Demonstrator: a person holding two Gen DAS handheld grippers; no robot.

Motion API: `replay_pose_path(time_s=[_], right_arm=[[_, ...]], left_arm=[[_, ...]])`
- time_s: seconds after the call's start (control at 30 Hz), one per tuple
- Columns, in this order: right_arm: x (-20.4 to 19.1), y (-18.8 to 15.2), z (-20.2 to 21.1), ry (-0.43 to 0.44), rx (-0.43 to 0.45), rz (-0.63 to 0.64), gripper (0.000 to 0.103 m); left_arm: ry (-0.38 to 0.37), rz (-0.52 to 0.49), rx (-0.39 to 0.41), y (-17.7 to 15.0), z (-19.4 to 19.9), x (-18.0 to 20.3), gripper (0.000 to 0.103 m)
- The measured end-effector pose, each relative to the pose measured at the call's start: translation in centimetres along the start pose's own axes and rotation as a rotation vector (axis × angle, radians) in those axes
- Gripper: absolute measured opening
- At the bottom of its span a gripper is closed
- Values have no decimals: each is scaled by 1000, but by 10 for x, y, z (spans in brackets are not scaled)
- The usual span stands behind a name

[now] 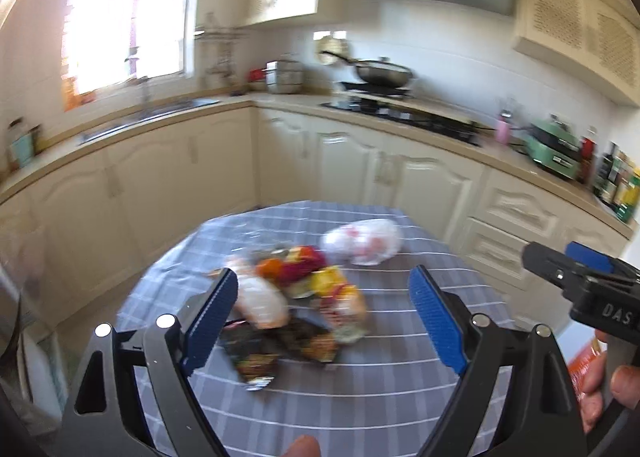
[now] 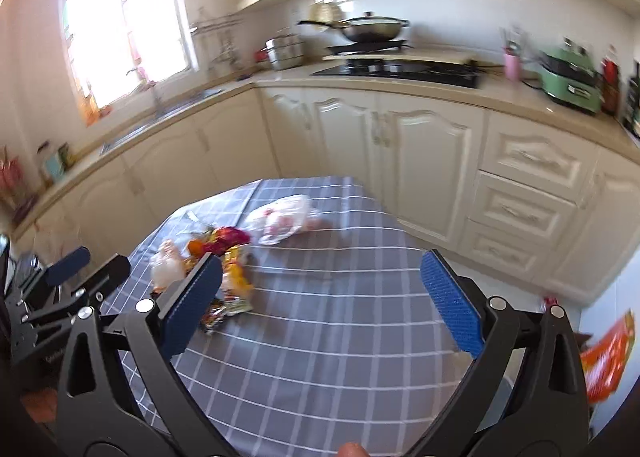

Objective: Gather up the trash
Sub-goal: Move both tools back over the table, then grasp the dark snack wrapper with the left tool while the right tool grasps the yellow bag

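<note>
A heap of trash point(image 1: 296, 293) lies on the grey checked tablecloth point(image 1: 360, 389): colourful snack wrappers, fruit peel and a crumpled clear bag. A white plastic bag point(image 1: 362, 241) lies just behind it. My left gripper point(image 1: 324, 309) hovers open above the near side of the heap, nothing between its blue pads. In the right wrist view the heap point(image 2: 216, 269) sits left of centre and the white bag point(image 2: 282, 219) further back. My right gripper point(image 2: 324, 297) is open over bare cloth point(image 2: 320, 337), to the right of the heap. Each gripper shows at the edge of the other's view.
Cream kitchen cabinets point(image 2: 420, 161) wrap round behind the table, with a sink point(image 1: 148, 117) under the window and a hob with a wok point(image 2: 372, 29). A green appliance point(image 2: 572, 85) and bottles stand at the right. An orange packet point(image 2: 608, 361) lies low at the right.
</note>
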State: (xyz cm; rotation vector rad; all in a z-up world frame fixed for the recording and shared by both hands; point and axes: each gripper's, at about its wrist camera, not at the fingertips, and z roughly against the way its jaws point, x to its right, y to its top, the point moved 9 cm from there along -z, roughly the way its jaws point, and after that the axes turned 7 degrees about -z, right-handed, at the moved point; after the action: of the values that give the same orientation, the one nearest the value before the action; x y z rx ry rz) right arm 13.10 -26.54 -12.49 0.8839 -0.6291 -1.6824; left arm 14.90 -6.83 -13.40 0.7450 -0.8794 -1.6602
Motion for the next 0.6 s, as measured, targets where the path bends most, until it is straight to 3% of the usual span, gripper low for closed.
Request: replay_pose_path(time_s=[0.17, 0.33, 0.53, 0.6], right_arm=[[-34, -9, -35, 30, -66, 57, 97], [-57, -21, -68, 45, -125, 100, 97], [-66, -38, -102, 46, -196, 131, 97], [-65, -47, -117, 43, -232, 137, 97]], left_arm=[[95, 53, -50, -15, -23, -49, 85], [137, 89, -125, -29, -64, -76, 85], [156, 125, -238, -53, -119, -83, 85], [145, 139, -238, -55, -127, -80, 85]])
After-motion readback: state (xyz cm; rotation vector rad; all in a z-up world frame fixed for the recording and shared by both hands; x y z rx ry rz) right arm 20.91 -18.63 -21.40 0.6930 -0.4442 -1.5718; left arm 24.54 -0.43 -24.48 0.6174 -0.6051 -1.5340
